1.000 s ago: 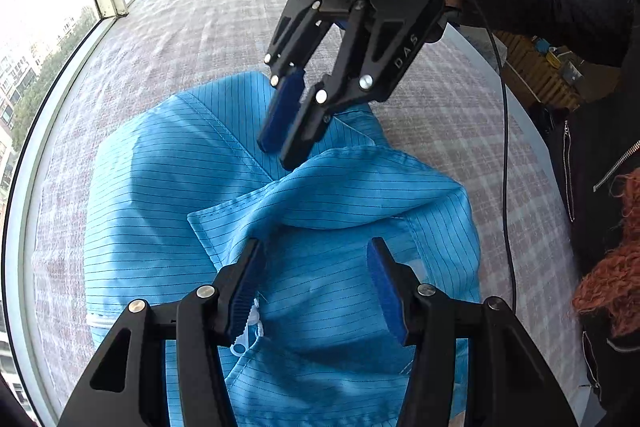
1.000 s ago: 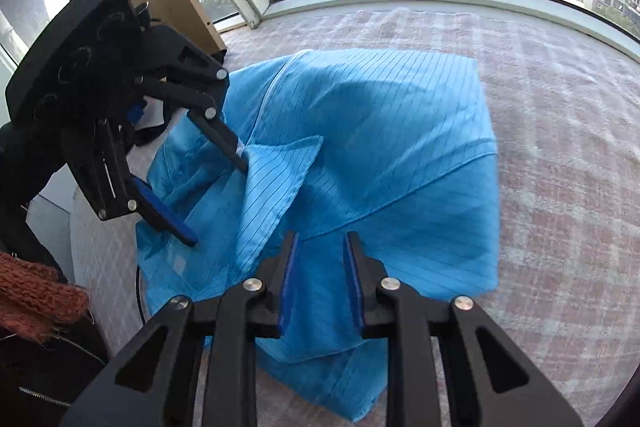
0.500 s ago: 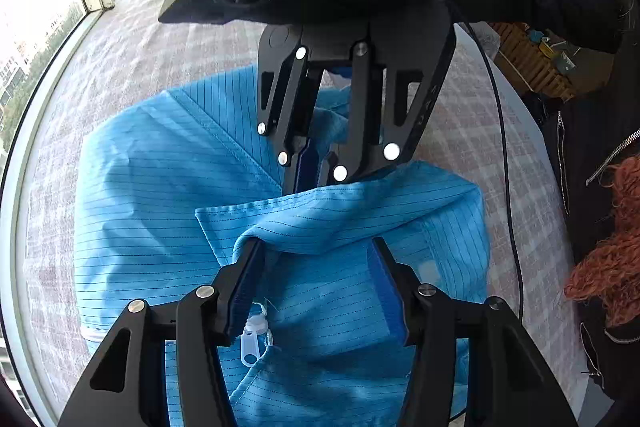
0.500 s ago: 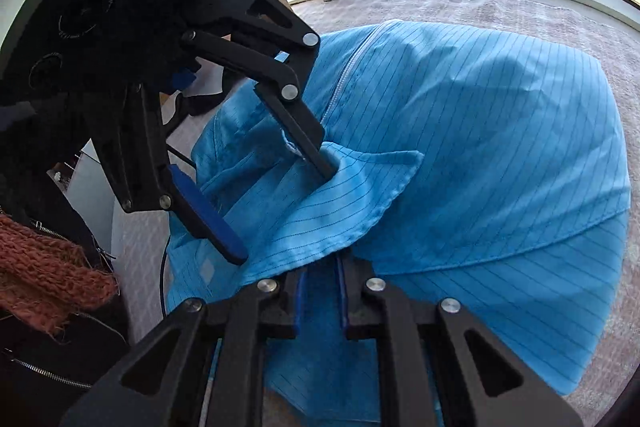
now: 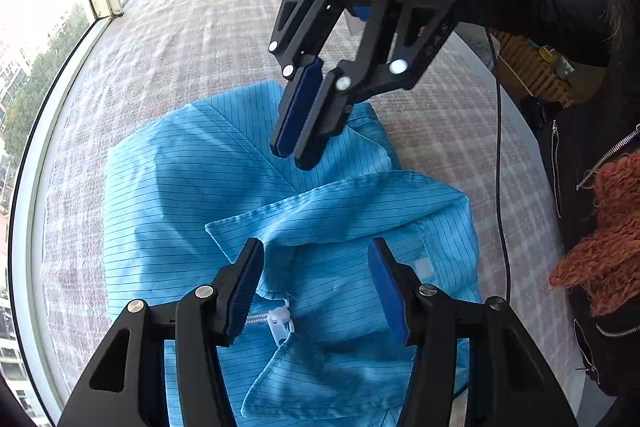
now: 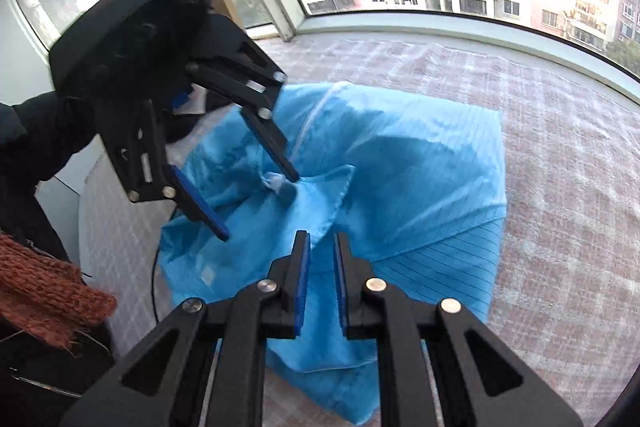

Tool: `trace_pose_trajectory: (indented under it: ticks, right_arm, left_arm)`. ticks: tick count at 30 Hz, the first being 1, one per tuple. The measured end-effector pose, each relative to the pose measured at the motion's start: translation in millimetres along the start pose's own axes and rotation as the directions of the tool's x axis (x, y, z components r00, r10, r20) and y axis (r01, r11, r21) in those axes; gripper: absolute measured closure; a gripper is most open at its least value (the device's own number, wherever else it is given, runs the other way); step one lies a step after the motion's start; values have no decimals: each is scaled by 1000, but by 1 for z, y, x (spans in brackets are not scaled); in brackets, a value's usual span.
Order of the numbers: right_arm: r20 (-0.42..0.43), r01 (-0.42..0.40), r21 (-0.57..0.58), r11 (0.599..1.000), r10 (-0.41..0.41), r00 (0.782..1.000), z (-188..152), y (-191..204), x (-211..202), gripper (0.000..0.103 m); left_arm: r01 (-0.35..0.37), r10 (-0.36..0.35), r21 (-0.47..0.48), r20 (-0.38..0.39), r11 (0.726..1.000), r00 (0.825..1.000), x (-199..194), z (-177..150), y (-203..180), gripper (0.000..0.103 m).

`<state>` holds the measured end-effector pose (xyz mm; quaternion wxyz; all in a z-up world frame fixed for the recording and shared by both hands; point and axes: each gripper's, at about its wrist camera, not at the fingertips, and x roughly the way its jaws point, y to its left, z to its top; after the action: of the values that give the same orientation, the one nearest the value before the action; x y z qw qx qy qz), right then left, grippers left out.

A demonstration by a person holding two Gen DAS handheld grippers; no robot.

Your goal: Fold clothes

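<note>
A blue pinstriped garment (image 5: 192, 211) with a white zipper pull (image 5: 280, 319) lies partly folded on the checked table; it also shows in the right wrist view (image 6: 420, 183). My left gripper (image 5: 316, 255) is open, its pads on either side of a folded flap near the zipper; it shows in the right wrist view (image 6: 258, 205). My right gripper (image 6: 321, 239) hovers above the cloth, its jaws narrowly apart and holding nothing; it shows in the left wrist view (image 5: 294, 157) above the garment's far part.
The checked tablecloth (image 5: 192, 39) runs to the window sill (image 6: 440, 23). The person's dark jacket and orange knit scarf (image 5: 600, 227) are at the table's right edge. A cable (image 5: 498, 147) hangs from the right gripper.
My right gripper has lifted off the garment and drawn back, its jaws a little wider and empty. The flap it pressed now lies on the cloth. My left gripper stays open over the zipper area.
</note>
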<state>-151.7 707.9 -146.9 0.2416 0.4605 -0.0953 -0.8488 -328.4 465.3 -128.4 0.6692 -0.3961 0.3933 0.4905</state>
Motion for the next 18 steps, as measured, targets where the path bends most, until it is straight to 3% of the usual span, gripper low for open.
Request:
trace_pose_trajectory:
  ticks: [2,5,8,14,18]
  right_arm:
    - [-34,-56,-6,998,56,998,2,11,17,91]
    - [-197,-4,-13,1000,1,980,-16,11,59,91]
    - [-249,-21,8,1000,22,968,-32,7,72,90]
    - [-292,-15,2,1000,15,956,-32,8,67,90]
    - [-220,-17,-11,1000,14,975,-19,21,53,90]
  left_arm:
    - [23,-23,3,-23,1000,999,6,-2,3,48]
    - [24,-22,13,-94,1000,995,22,-9,6,46]
    - [31,-30,10,-91,999,995,18,-14,8,46]
    - [37,-38,-8,-86,999,996,3,-22,14,46]
    - [41,-41,-12,-45,999,998,-12,-21,24,46]
